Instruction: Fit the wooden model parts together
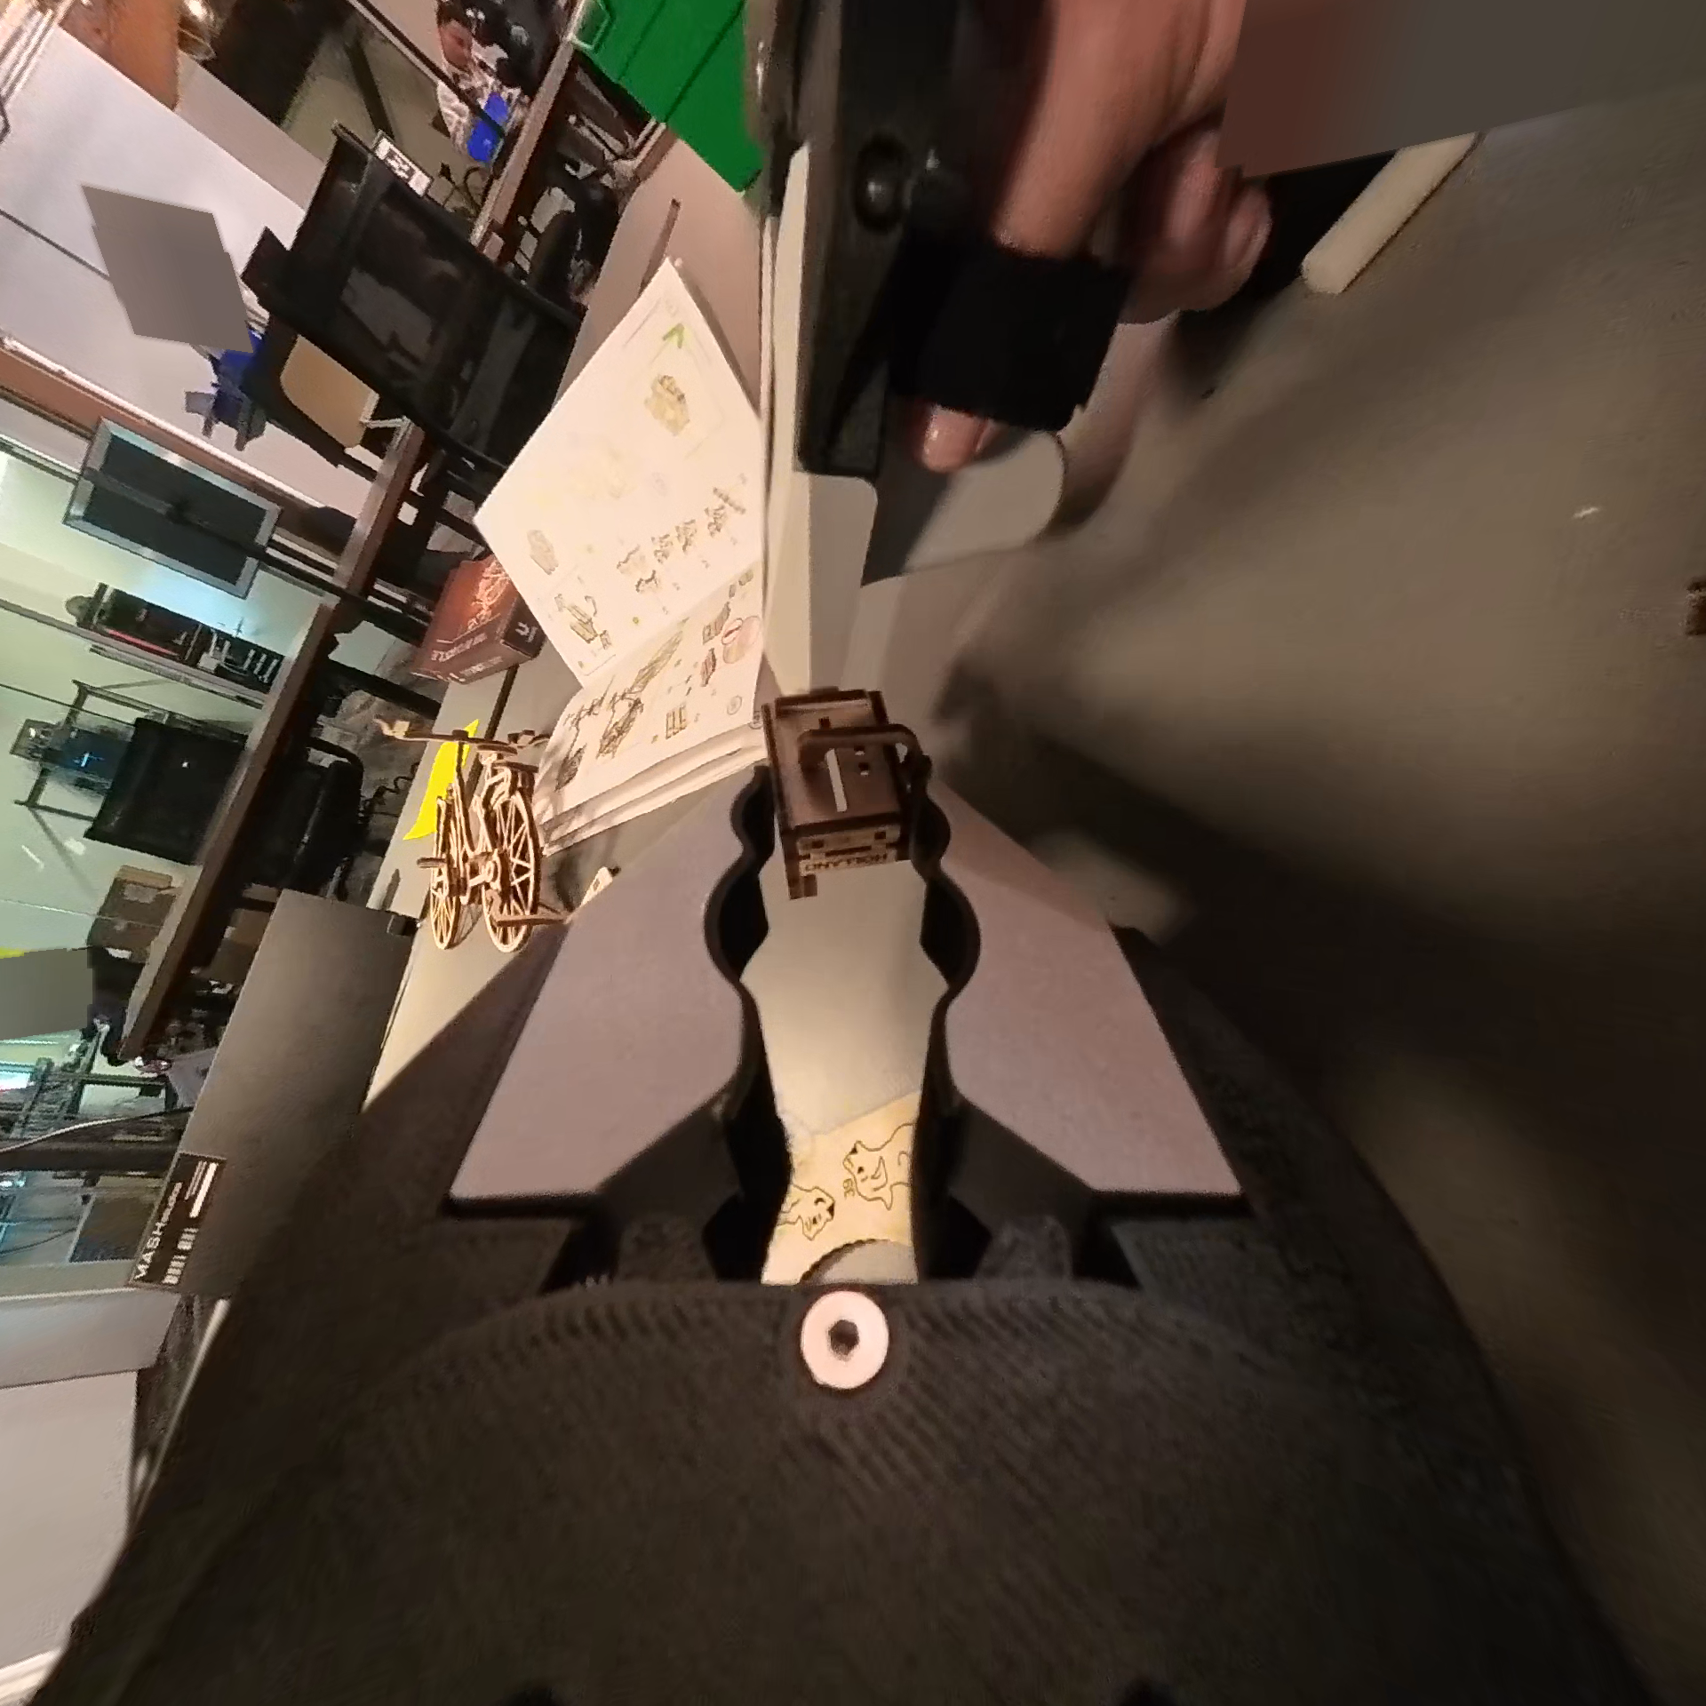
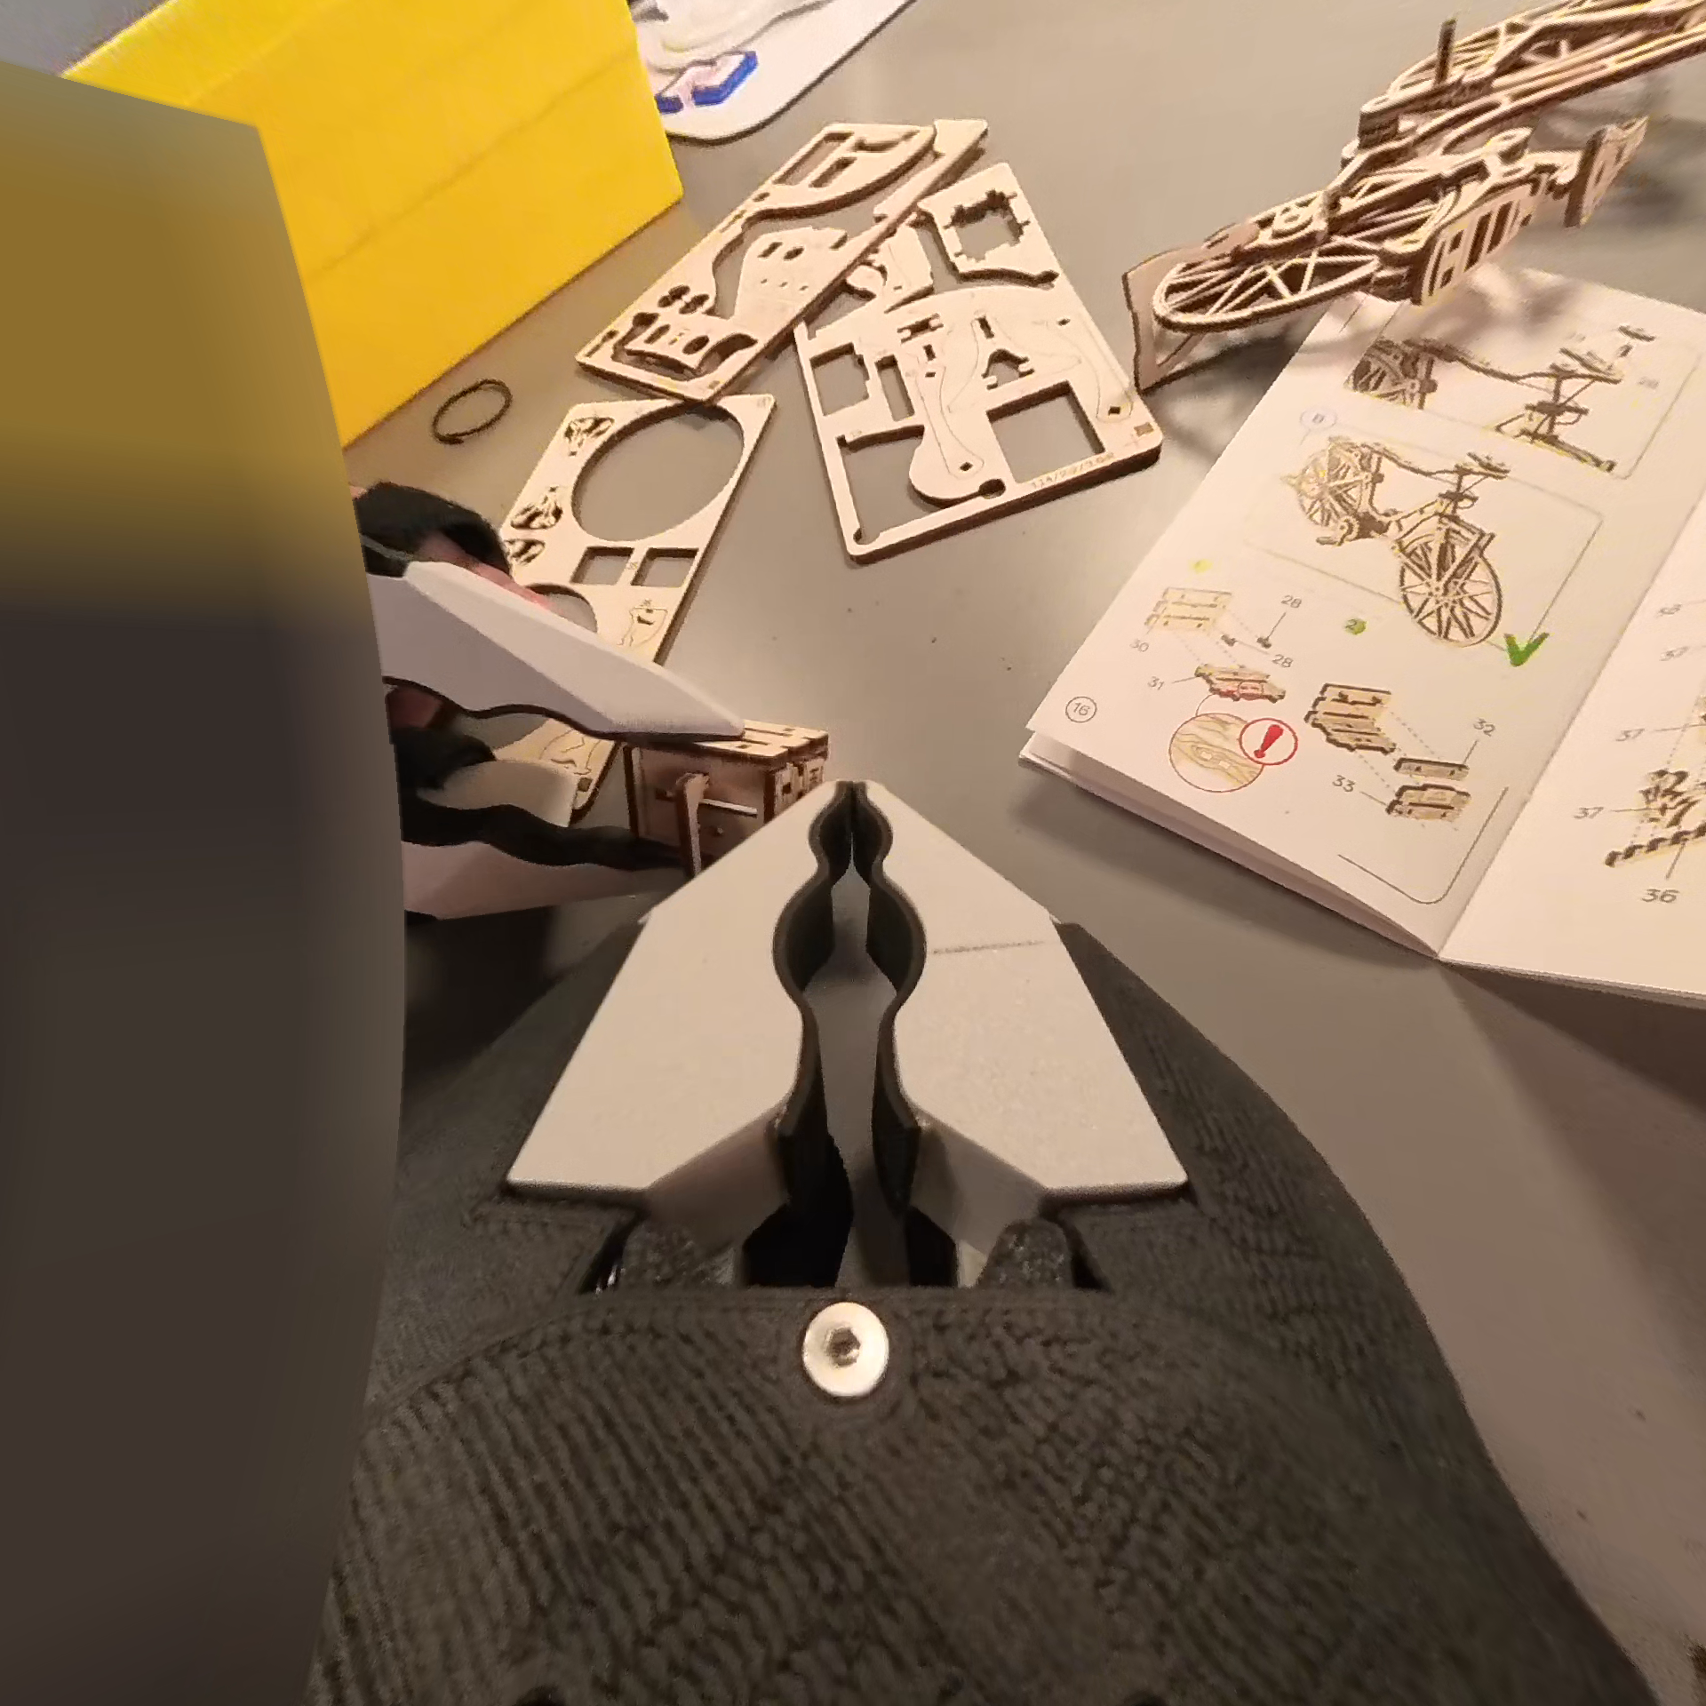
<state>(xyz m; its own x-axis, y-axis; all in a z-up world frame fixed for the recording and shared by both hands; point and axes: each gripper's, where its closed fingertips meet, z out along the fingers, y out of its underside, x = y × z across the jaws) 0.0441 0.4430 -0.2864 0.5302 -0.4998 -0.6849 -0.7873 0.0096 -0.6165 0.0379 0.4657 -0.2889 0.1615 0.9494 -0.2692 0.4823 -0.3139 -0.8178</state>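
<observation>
My left gripper [image 1: 840, 812] is shut on a small wooden box assembly [image 1: 835, 785] and holds it at its fingertips above the table. In the right wrist view the same box [image 2: 738, 785] sits between the left gripper's grey fingers [image 2: 572, 665], low over the grey table [image 2: 877, 646]. My right gripper [image 2: 854, 796] is shut, tips touching, with nothing visible between them, right next to the box. A hand on the right gripper [image 1: 923, 277] shows at the top of the left wrist view.
Three punched-out wooden part sheets [image 2: 960, 388] lie mid-table beside a rubber band [image 2: 473, 406]. An open instruction booklet [image 2: 1366, 665] lies right, a wooden bicycle model [image 2: 1385, 194] behind it. A yellow box [image 2: 443, 185] stands back left. Another part sheet [image 1: 859, 1191] lies under the left gripper. Both grippers' tips are close together, under 4 cm apart.
</observation>
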